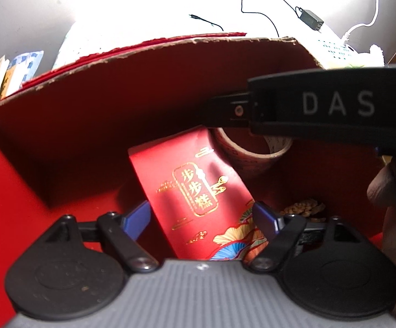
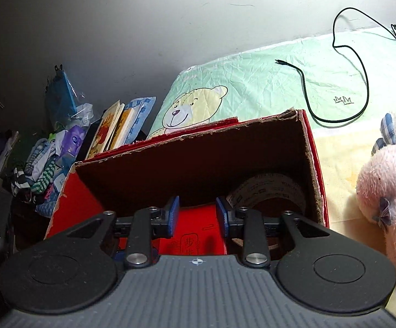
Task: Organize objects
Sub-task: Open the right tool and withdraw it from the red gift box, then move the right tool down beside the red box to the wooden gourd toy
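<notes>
A red packet (image 1: 195, 191) with gold characters leans tilted inside the red cardboard box (image 1: 61, 142). The blue fingers (image 1: 139, 218) of my left gripper (image 1: 202, 216) flank its two long edges and hold it across its width. A roll of brown tape (image 1: 252, 153) stands behind it in the box's far corner. My right gripper (image 2: 198, 216) hovers open over the box (image 2: 198, 147), with nothing between its pads. Below it I see the packet (image 2: 195, 235) and the tape (image 2: 269, 191). In the left wrist view the right gripper (image 1: 219, 112) reaches in from the right above the tape.
The box sits on a bed sheet (image 2: 252, 82) printed with a bear. On the sheet lie a black cable (image 2: 362, 82) with its adapter and a pink plush toy (image 2: 389, 191). Books (image 2: 115, 128) and clothes are piled to the left. A small brown lump (image 1: 304, 207) lies in the box.
</notes>
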`<state>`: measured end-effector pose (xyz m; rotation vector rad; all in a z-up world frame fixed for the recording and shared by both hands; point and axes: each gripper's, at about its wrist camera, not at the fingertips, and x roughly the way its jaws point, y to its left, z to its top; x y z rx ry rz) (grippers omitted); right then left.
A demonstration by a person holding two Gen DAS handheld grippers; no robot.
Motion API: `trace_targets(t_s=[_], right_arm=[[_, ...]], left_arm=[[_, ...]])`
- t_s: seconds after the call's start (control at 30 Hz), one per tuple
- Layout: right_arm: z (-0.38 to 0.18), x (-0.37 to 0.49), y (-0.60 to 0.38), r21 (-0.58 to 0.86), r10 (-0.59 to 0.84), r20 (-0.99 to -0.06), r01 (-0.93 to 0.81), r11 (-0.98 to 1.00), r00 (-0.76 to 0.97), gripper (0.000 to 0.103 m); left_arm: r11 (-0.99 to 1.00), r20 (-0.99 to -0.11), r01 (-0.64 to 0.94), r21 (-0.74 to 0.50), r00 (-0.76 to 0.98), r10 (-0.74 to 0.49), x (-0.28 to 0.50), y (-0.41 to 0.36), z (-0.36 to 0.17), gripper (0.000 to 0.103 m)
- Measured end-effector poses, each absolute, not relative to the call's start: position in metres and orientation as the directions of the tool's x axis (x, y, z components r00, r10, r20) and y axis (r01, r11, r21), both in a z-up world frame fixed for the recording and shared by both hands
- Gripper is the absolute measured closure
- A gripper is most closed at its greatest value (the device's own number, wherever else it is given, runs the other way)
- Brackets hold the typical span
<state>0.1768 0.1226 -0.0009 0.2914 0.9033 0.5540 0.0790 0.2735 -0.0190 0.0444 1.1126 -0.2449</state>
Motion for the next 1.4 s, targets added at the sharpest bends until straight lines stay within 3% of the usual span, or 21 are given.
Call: trace_targets(t_s=[0.33,0.97,1.4], right_arm=[[-0.001,0.173,0.121,0.474,0.579,-0.647,-0.333,0.815,0.497,0.071],[0.000,0.169,0.125,0.426,0.540,-0.660,-0.331,0.842,0.522,0.071],[0.037,0.111,0.120,0.395,0.581,-0.534,-0.427,0.814,0.614,0.070]], left_arm=[[0.984,-0.893,0.179,-0.008,0.441,-0.087,0.075,0.271,-0.010,0.018],[0.983,-0.815,0.031,0.180,0.565,0.132,0.061,0.285,0.027,0.016],[0.965,-0.735,-0.102,0.243,0.629,0.251,0.003,0.303,0.066,0.014]])
